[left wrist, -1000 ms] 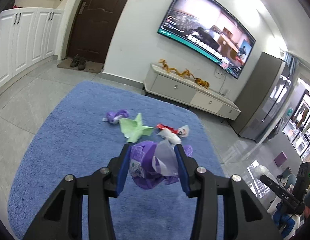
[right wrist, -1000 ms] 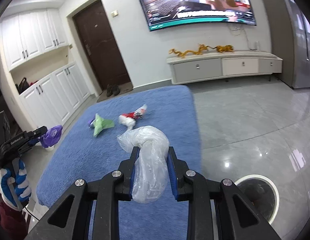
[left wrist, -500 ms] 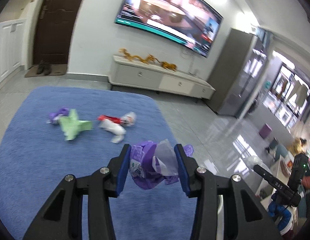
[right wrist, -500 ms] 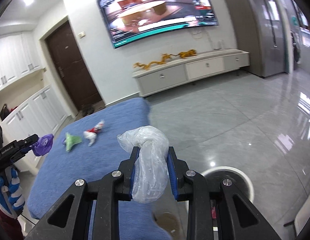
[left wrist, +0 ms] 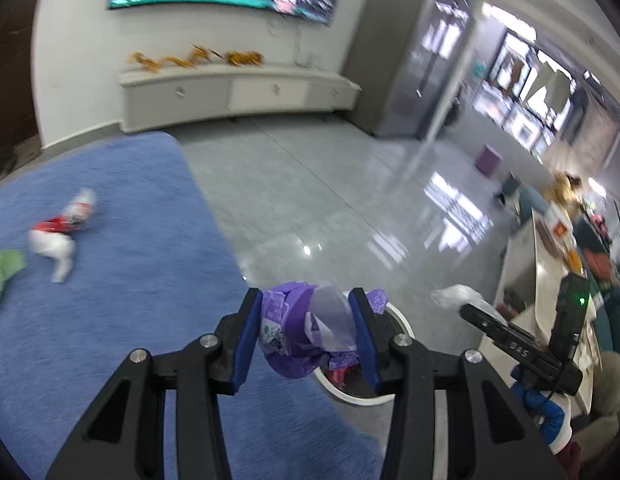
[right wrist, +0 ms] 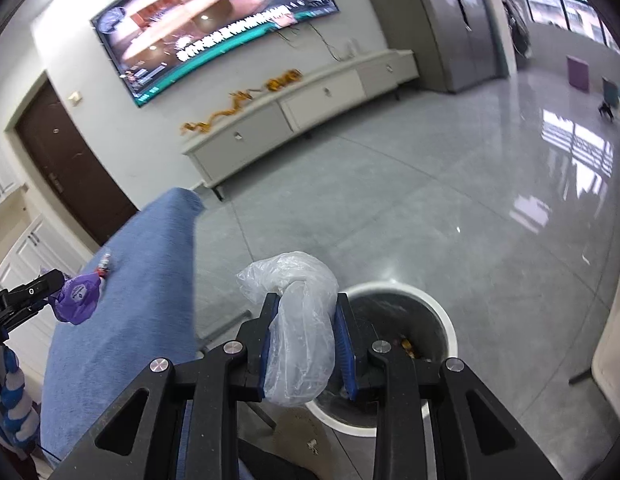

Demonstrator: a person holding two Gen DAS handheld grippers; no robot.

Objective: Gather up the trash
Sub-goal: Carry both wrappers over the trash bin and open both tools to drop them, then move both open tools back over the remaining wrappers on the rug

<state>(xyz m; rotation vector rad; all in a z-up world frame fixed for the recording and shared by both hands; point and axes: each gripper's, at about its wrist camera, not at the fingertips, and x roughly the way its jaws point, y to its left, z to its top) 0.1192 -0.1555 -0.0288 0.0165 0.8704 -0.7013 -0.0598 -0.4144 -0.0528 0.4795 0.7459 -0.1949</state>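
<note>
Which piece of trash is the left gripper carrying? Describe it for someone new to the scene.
Past the blue rug's edge, above the white bin, the left hand-held gripper clamps a crumpled purple wrapper. The rug litter is red-and-white or green; the other gripper's bag is clear.

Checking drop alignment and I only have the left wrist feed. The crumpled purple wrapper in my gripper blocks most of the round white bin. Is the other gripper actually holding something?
Observer: Yes. The right gripper is shut on a crumpled clear plastic bag, pinched between both fingers.
Operator: Where's the bin relative to it?
Observer: The round white-rimmed bin sits on the floor just beyond and to the right of those fingers. The bag's lower end overlaps the near rim in that view.
Operator: Anything in the bin?
Observer: The inside is dark, with a few yellowish scraps lying low in it. It looks far from full.
</note>
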